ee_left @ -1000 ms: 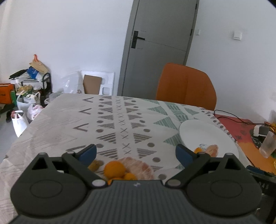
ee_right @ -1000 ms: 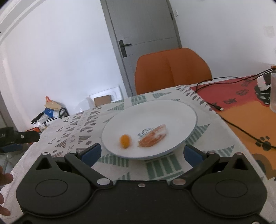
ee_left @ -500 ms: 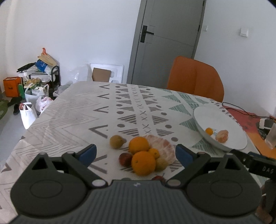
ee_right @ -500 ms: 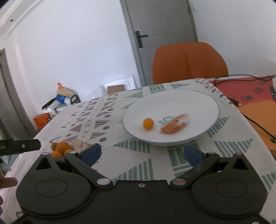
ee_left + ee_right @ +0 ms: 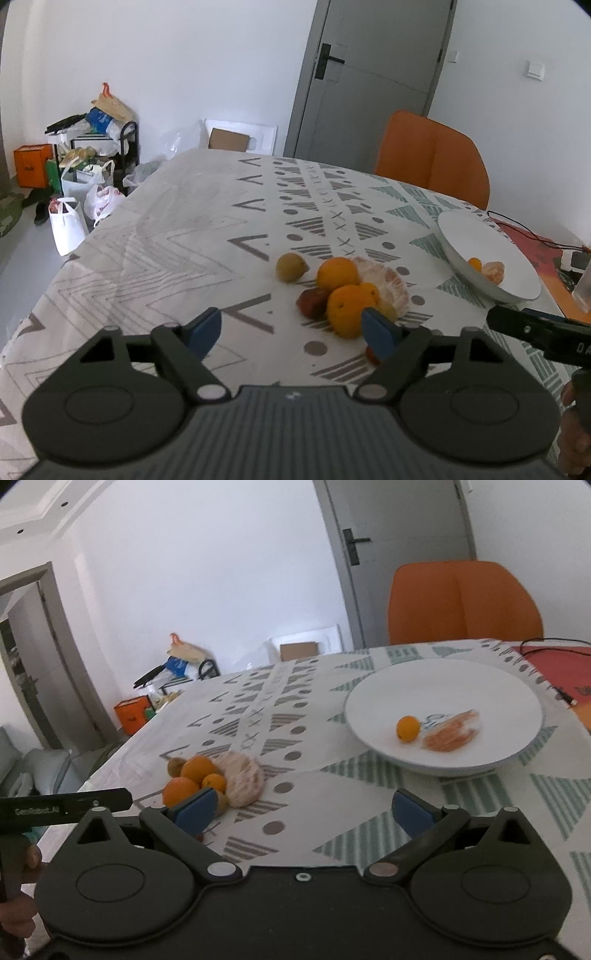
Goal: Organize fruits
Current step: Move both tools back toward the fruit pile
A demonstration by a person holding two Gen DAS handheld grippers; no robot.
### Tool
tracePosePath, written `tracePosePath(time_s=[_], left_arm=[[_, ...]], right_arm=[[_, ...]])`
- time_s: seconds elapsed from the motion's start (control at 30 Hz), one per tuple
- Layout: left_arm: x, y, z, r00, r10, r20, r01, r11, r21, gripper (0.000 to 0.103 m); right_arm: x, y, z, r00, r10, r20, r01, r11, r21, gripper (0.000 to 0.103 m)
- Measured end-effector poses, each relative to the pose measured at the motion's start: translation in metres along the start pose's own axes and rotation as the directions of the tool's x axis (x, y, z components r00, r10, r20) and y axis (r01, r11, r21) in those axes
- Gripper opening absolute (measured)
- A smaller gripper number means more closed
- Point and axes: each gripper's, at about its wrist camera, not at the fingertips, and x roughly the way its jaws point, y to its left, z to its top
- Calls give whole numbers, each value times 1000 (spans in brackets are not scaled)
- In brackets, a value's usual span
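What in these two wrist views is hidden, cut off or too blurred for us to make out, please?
- Small red fruit, left wrist view: mostly behind that gripper's blue fingertip.
- Yellowish fruit, same view: partly behind the near orange.
- Clear container, same view: cut off by the right edge.
- Peeled segment on the white plate, right wrist view: blurred, kind unclear.

White walls (image 5: 221,55) and a grey door (image 5: 369,81) with a black handle are seen. An orange chair (image 5: 432,158) is set at the far edge of the table — covered by a patterned cloth (image 5: 192,236). Bags and boxes (image 5: 85,155) are heaped on the grey floor (image 5: 22,258) by the wall — daylight throughout.
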Motion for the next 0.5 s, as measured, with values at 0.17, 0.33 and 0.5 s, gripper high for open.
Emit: tracePosePath(time_s=[0.17, 0.33, 0.5], left_arm=[[-1, 11, -3, 1000, 16, 6, -16, 1000, -15, 79], [-1, 19, -4, 1000, 15, 11, -14, 999, -32, 79], [-2, 26, -4, 1000, 15, 11, -15, 999, -33, 79]], right_arm=[[10, 12, -3, 998, 31, -47, -32, 999, -20, 85], [17, 27, -7, 994, 65, -84, -70, 996, -57, 78], [26, 45, -9, 989, 88, -118, -101, 988, -113, 72]])
